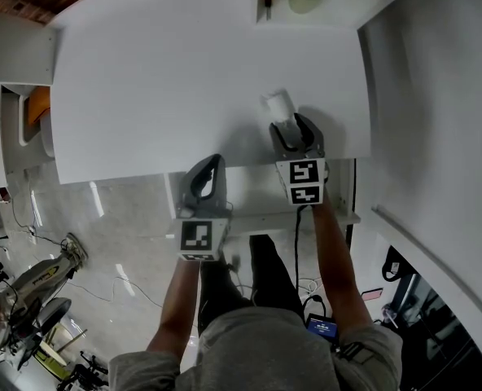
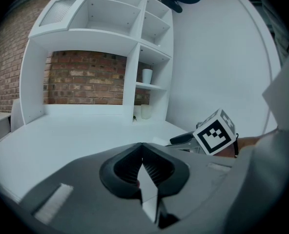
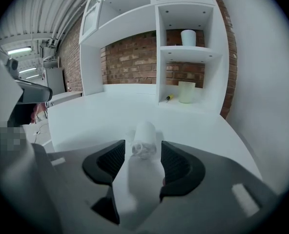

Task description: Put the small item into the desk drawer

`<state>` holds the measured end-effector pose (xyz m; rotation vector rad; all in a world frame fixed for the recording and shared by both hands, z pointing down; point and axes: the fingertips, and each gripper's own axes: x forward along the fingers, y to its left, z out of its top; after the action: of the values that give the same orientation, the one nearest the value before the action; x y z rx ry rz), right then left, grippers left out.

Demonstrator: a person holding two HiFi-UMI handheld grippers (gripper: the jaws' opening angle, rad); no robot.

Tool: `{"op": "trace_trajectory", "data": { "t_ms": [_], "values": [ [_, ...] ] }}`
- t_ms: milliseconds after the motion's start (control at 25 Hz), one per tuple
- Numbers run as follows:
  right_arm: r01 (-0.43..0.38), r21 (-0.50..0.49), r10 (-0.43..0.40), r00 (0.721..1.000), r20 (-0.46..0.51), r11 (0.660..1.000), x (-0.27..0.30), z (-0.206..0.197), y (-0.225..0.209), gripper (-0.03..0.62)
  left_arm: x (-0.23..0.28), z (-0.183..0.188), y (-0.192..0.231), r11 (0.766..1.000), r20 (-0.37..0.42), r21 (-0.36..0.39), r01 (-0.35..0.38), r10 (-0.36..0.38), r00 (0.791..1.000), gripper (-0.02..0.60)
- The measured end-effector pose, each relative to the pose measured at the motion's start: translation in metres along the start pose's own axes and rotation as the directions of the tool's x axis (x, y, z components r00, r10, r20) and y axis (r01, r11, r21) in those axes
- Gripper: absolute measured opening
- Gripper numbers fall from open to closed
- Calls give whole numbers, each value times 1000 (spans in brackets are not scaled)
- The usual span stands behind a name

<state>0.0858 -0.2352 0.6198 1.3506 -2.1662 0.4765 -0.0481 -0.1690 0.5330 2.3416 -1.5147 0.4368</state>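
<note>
Right gripper view shows the grasp to come: I would slide the right gripper's (image 3: pixel 142 145) jaws further along the roll (image 3: pixel 145 130), keep it centred, then close gently so it cannot roll off. Those jaws stand wide apart with the roll between their tips, pressed by neither, lying on the table (image 3: pixel 86 116). The left gripper's (image 2: pixel 142 150) jaws are together and empty.

Surface (image 1: pixel 184 80): white, smooth, slight sheen. Small item (image 3: pixel 145 133): white, matt, w/ clear glossy plastic end. Right claw (image 3: pixel 142 145) pads (image 3: pixel 110 162): dark, ribbed, matt. Back wall (image 3: pixel 130 62): rough brick.
</note>
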Motion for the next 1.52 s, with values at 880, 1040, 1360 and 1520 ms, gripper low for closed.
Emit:
{"op": "trace_trajectory", "data": {
  "t_ms": [880, 1040, 1360, 1520],
  "values": [
    [9, -15, -10, 1000, -16, 1000, -4, 1, 1, 143, -17, 9, 8, 1000, 19, 6, -20, 20, 1000, 12],
    [12, -10, -12, 1000, 5, 1000, -9, 5, 5, 141, -19, 8, 11, 1000, 21, 10, -15, 15, 1000, 12],
    [21, -1, -21, 996, 81, 1000, -45, 25, 13, 140, -34, 15, 2, 1000, 41, 22, -1, 0, 999, 12],
    [34, 7, -35, 993, 112, 999, -67, 30, 16, 138, -42, 18, -6, 999, 50, 33, 18, -20, 999, 12]
  ]
}}
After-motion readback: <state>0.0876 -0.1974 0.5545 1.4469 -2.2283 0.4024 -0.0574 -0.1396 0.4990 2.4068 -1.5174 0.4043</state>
